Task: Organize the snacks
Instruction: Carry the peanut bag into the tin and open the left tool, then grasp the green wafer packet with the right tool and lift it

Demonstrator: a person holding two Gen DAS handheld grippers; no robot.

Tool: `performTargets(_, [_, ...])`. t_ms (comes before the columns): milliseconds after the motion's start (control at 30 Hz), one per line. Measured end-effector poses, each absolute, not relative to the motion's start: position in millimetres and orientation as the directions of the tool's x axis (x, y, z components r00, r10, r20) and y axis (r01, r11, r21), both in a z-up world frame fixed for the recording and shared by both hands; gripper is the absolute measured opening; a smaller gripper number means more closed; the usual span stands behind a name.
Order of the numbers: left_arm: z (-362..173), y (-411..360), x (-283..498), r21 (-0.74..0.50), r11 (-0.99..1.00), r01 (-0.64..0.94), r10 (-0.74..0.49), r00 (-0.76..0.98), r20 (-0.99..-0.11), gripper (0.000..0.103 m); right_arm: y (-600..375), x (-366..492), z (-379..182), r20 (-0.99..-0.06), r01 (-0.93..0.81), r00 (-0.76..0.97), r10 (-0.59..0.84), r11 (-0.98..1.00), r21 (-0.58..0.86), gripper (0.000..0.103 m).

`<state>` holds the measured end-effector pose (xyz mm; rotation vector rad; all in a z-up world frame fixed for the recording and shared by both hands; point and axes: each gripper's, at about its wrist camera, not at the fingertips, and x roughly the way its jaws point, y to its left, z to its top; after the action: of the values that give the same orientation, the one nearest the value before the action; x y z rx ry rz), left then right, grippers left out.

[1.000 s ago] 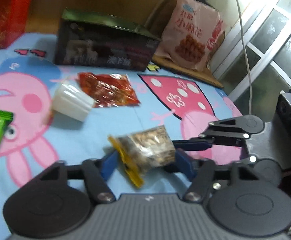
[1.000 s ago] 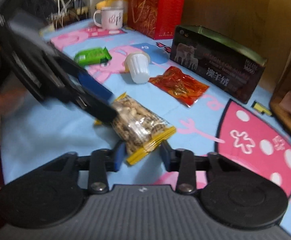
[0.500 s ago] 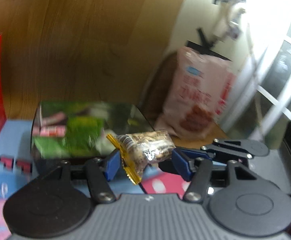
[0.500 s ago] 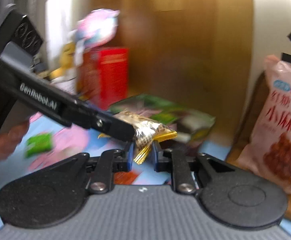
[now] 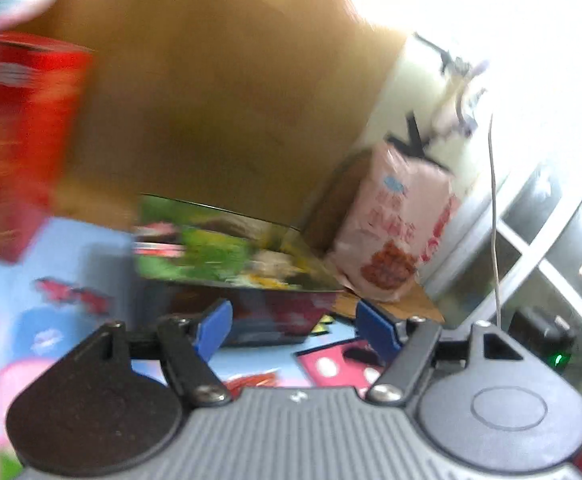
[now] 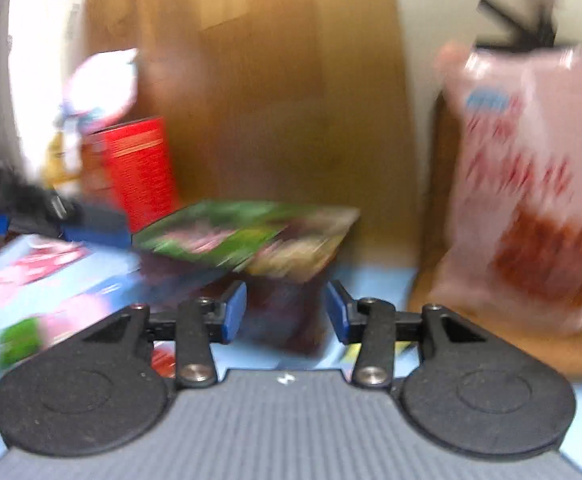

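Right wrist view shows a yellowish smear on the near corner of the dark box, on its green lid; it may be a snack packet, though blur prevents confirmation. The right gripper has jaws opening, about half apart, nothing between them. The left gripper likewise is opening with an empty gap (blue pads clear of everything).

Judgement: if the packet has just been placed, both grippers should back off straight and level, so no pad catches it or shifts the box.

Hidden or unclear: the box interior, the printing on the pink bag, the red carton detail, and most of the blue cloth below the grippers.
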<state>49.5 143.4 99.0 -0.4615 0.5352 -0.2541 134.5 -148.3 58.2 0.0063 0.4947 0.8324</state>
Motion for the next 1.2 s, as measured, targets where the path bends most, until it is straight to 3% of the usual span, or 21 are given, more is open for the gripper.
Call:
performTargets(167, [83.1,203.9,-32.8,-0.522,0.85,-0.066,-0.203,0.875,-0.44,0.073,-102.2,81.1,39.6,-0.463,-0.824,0.404,0.789,0.533,0.19,0.047])
performTargets(400, [58.0,255.6,-127.6,-0.594,0.764,-0.253,-0.071,0.882,-0.466,0.076,-27.0,37.2,51.2,-0.414,-0.913,0.254,0.874,0.358,0.195,0.049])
performTargets(467, [52.9,262.7,-138.5,-0.602,0.75,-0.275,-0.064,0.875,-0.479,0.076,-3.5,30.3,51.7,-0.417,-0.928,0.2,0.887,0.308,0.21,0.055])
performTargets(533, [46.2,263.6,-145.4,-0.62,0.735,-0.274,-0.084,0.87,-0.486,0.076,17.7,29.4,49.9,-0.436,-0.934,0.204,0.877,0.307,0.181,0.079])
performTargets(633, [39.2,259.6,-147.4,-0.654,0.719,-0.235,-0.14,0.873,-0.467,0.076,48.6,41.5,43.4,-0.485,-0.927,0.231,0.844,0.342,0.154,0.08])
performTargets(700, [31.6,256.5,-142.5,-0.681,0.7,-0.214,-0.183,0.869,-0.46,0.076,60.3,52.7,37.0,-0.535,-0.906,0.255,0.805,0.393,0.16,0.075])
performTargets(733, [27.1,255.2,-138.0,-0.698,0.687,-0.204,-0.207,0.865,-0.457,0.076,62.8,55.0,31.9,-0.553,-0.901,0.246,0.796,0.398,0.174,0.06])
performTargets(800, [18.0,251.6,-131.7,-0.715,0.67,-0.2,-0.239,0.854,-0.462,0.076,57.6,50.5,31.5,-0.55,-0.907,0.229,0.803,0.382,0.18,0.041])
performTargets(833, [13.9,249.6,-127.6,-0.717,0.668,-0.201,-0.249,0.847,-0.469,0.076,54.2,46.9,32.6,-0.553,-0.909,0.209,0.806,0.369,0.193,0.027])
performTargets(1200, [7.7,221.6,-90.0,-0.689,0.713,-0.128,-0.313,0.821,-0.478,0.074,-5.8,-17.6,15.6,-0.53,-0.893,0.209,0.822,0.381,0.239,0.021])
